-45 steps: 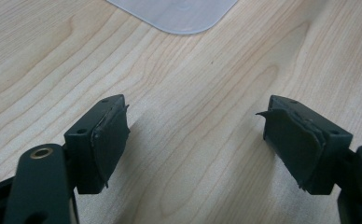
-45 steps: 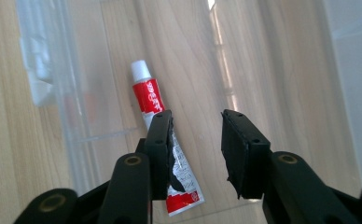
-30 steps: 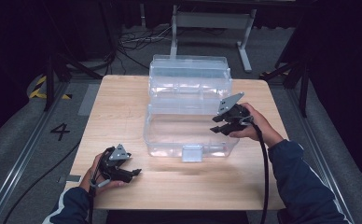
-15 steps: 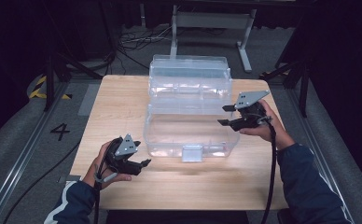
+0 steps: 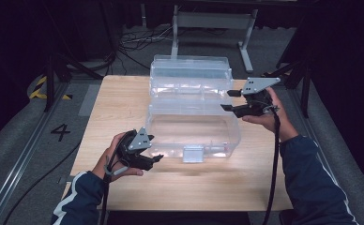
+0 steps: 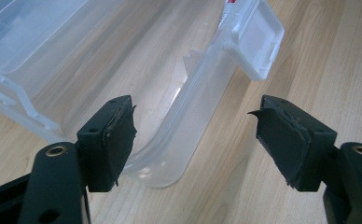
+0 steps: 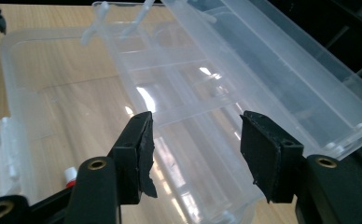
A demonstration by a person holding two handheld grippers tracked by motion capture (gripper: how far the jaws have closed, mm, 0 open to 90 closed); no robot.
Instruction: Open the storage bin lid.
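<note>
1. The number "4" [image 5: 60, 131] is written in dark on the grey floor [image 5: 25, 140], left of the table [image 5: 124, 98].
2. A yellow and black striped marking [image 5: 41, 89] lies on the floor further back; it has no letters.
3. A small red and white label [image 6: 230, 5] on the box [image 6: 137, 70] is too small to read.

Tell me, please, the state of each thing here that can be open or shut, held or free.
Clear plastic box: open, lid lying flat on the table toward the person, held by nothing.
Latch on the lid's front edge: undone, resting on the table.
Left hand-held gripper: open, holding nothing, by the lid's near left corner.
Right hand-held gripper: open, its jaws have just been opening, nothing between them.
</note>
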